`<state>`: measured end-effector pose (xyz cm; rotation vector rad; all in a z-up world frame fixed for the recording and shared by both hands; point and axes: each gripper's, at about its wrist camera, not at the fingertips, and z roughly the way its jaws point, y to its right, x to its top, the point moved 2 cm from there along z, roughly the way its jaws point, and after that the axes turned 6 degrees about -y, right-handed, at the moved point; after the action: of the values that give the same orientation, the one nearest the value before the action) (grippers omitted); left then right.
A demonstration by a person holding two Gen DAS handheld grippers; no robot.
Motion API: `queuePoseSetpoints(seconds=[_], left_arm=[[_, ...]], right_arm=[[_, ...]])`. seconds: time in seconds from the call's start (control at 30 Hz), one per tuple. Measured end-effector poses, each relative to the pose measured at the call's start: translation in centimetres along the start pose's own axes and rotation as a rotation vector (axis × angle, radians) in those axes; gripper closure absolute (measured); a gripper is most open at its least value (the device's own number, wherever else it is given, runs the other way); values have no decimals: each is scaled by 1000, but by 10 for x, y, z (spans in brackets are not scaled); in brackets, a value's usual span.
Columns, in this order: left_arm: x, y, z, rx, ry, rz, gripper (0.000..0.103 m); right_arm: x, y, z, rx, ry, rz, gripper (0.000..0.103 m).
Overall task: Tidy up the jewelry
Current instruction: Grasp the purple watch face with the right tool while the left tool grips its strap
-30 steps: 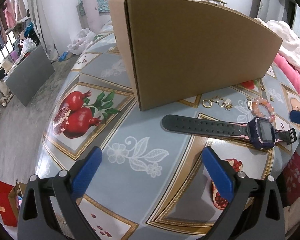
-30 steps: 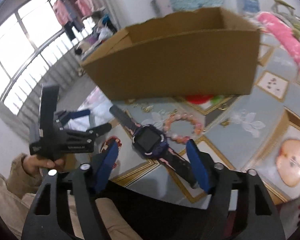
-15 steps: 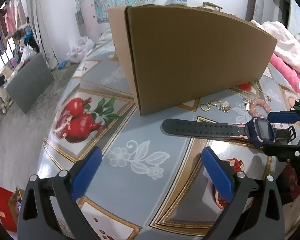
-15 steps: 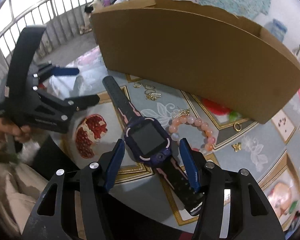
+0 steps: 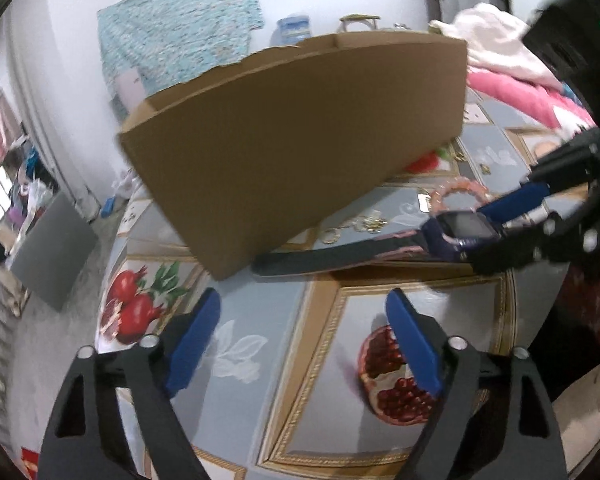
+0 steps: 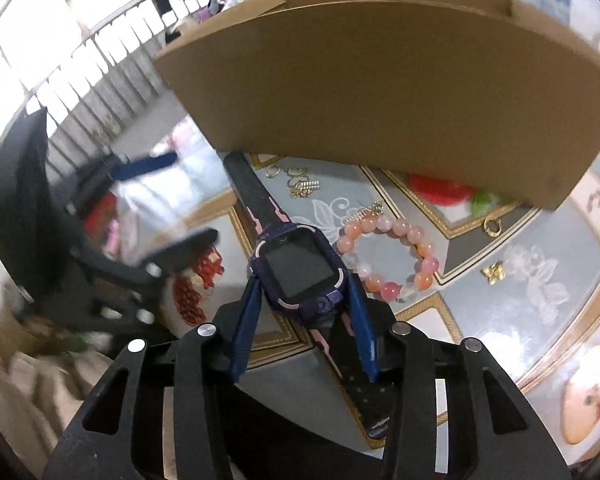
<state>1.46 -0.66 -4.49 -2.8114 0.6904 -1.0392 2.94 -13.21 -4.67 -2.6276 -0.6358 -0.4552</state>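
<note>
A dark blue watch (image 6: 300,268) with a black and pink strap lies flat on the patterned tablecloth (image 6: 540,248), in front of the cardboard box (image 6: 400,92). My right gripper (image 6: 304,282) straddles the watch case. Its jaws are closing and the blue pads (image 6: 246,320) meet the case's two sides. In the left wrist view the watch (image 5: 464,226) sits at the right with the right gripper's fingers (image 5: 516,200) around it. My left gripper (image 5: 304,340) hovers over the cloth short of the strap (image 5: 332,256). Its jaws are closing with nothing between them.
A pink bead bracelet (image 6: 396,256) lies just right of the watch. Small gold rings and earrings (image 6: 300,184) lie near the box's foot, and a gold butterfly charm (image 6: 494,270) and ring (image 6: 492,226) further right. Pink bedding (image 5: 520,88) lies beyond the table.
My right gripper has come down over the watch and narrowed until its pads reach the case. My left gripper has rolled, moved towards the watch and narrowed its jaws.
</note>
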Motion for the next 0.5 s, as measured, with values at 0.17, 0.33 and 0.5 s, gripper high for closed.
queuePoseSetpoints(seconds=[0.17,0.33,0.5], left_arm=[[9,13,7,7,19,73,35],[16,22,10,18,34,143,41],[22,25,16,-14,36,156,56]], right_arm=[[-4,20,-10,101,-14,55,63],[-2,31,-11,181,-27,94,63],[-8,36,-18,200,-20,89,63]])
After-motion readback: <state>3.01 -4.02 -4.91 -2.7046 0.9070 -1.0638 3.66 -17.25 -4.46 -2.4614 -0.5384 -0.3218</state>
